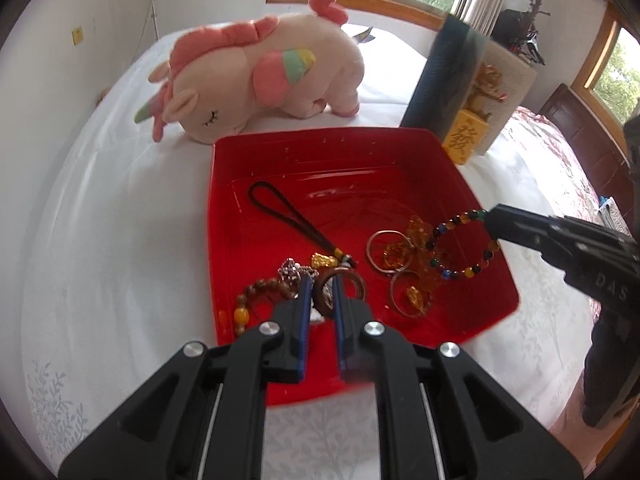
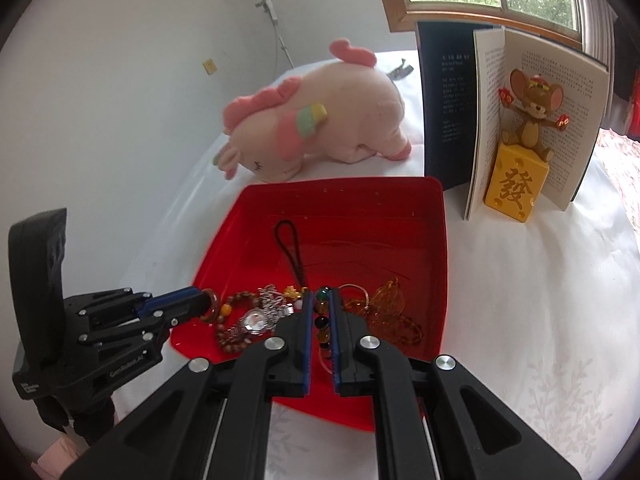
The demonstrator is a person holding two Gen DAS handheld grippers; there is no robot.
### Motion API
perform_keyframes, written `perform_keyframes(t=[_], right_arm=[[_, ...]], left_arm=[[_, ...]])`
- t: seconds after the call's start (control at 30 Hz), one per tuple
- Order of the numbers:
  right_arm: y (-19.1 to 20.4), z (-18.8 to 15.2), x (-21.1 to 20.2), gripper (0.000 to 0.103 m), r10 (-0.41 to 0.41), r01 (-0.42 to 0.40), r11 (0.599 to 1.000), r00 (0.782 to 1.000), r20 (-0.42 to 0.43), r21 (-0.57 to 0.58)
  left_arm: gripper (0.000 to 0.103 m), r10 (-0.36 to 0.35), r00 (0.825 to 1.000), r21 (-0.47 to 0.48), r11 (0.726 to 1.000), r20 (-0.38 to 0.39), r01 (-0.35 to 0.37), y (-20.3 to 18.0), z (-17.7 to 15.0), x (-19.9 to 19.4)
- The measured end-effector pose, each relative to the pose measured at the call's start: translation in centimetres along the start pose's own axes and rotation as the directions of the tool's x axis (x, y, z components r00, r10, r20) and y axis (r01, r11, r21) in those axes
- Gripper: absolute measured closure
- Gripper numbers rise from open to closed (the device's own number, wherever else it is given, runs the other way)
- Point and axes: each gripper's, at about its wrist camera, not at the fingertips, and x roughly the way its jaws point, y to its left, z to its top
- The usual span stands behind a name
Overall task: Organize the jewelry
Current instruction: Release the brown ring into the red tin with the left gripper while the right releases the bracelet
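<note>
A red tray [image 1: 304, 148] [image 2: 400, 190] on the white tablecloth holds jewelry. My left gripper [image 1: 321, 284] is shut on a brown wooden ring [image 1: 352, 278], which also shows in the right wrist view [image 2: 212, 306]. My right gripper [image 2: 321, 304] is shut on a multicolored bead bracelet [image 1: 460, 248] [image 2: 322, 324] and holds it above the tray. In the tray lie a black cord charm [image 1: 288, 216], metal key rings with amber pieces [image 1: 394, 256], a brown bead bracelet [image 1: 256, 292] and a watch [image 2: 256, 320].
A pink plush unicorn [image 1: 260, 76] [image 2: 316, 120] lies behind the tray. An open book [image 2: 520, 112] stands at the back right with a mouse figurine on a yellow block [image 2: 516, 188] in front of it. A window is behind.
</note>
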Motion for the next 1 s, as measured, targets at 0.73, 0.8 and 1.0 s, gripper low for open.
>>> perform_keyframes(t=[0.73, 0.8, 1.0], right_arm=[[-0.5, 0.9, 3.6, 0.086, -0.045, 0.045, 0.999, 0.997, -0.059, -0.002], [-0.5, 0.8, 3.4, 0.086, -0.051, 0.051, 0.999, 0.997, -0.053, -0.003], [-0.5, 0.4, 2.7, 0.07, -0.094, 0.095, 0.996, 0.995, -0.034, 0.0]], left_arm=[[0.064, 0.015, 0.997, -0.026, 1.0, -0.078, -0.017, 1.2, 1.9, 4.9], [0.061, 0.017, 0.997, -0.028, 0.999, -0.074, -0.019, 1.2, 1.9, 4.8], [0.036, 0.061, 0.998, -0.039, 0.997, -0.03, -0.062, 1.5, 1.4, 3.3]])
